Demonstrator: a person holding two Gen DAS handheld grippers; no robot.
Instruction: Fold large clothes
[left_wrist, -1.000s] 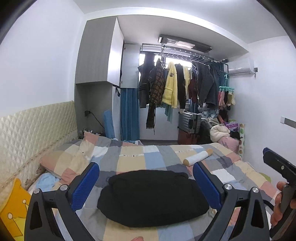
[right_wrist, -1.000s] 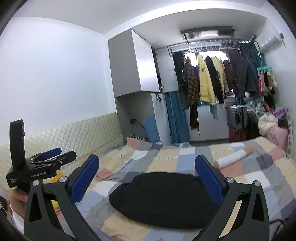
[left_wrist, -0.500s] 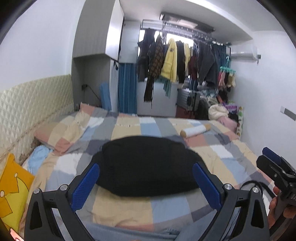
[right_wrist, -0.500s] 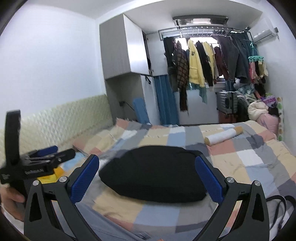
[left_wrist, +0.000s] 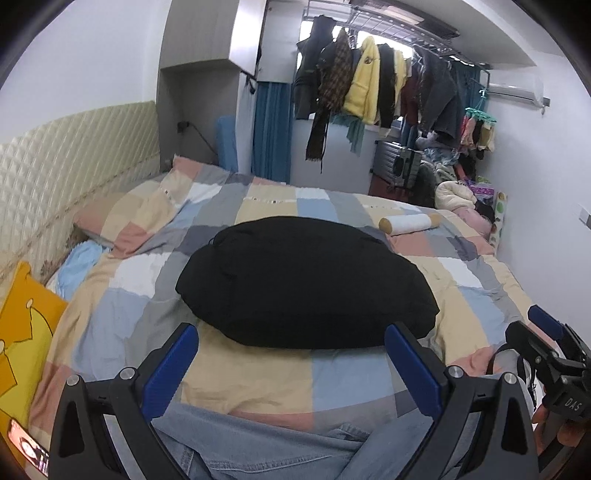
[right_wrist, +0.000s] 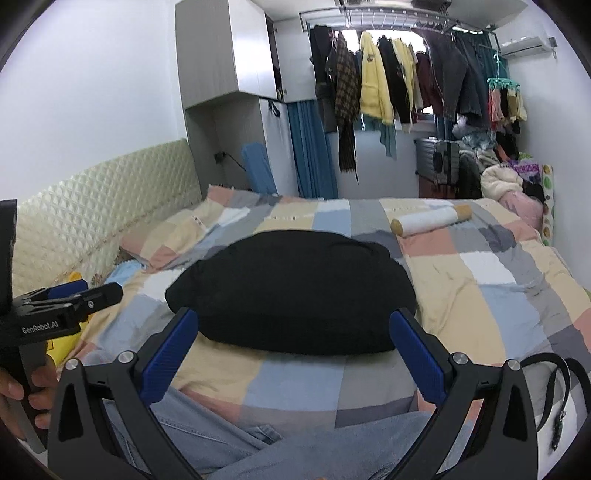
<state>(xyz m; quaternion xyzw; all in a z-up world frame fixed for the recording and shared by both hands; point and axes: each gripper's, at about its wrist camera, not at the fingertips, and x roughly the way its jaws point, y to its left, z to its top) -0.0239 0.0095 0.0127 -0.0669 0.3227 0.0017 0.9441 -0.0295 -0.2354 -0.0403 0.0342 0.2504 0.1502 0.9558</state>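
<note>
A black folded garment (left_wrist: 306, 280) lies in the middle of the bed on a patchwork quilt (left_wrist: 258, 373); it also shows in the right wrist view (right_wrist: 295, 291). Light blue jeans (left_wrist: 258, 443) lie at the near bed edge, under both grippers, and show in the right wrist view (right_wrist: 229, 439) too. My left gripper (left_wrist: 291, 365) is open and empty, just above the jeans. My right gripper (right_wrist: 295, 354) is open and empty, also over the jeans. Each gripper shows at the edge of the other's view.
A white roll (right_wrist: 428, 219) lies on the far right of the bed. A yellow pillow (left_wrist: 22, 332) sits at the left by the padded headboard (right_wrist: 92, 206). A black belt (right_wrist: 554, 387) lies at the near right. Hanging clothes (left_wrist: 369, 85) fill the far wall.
Both grippers tilted down and drew back toward the near bed edge. The jeans came into view at the bottom. Both stayed open.
</note>
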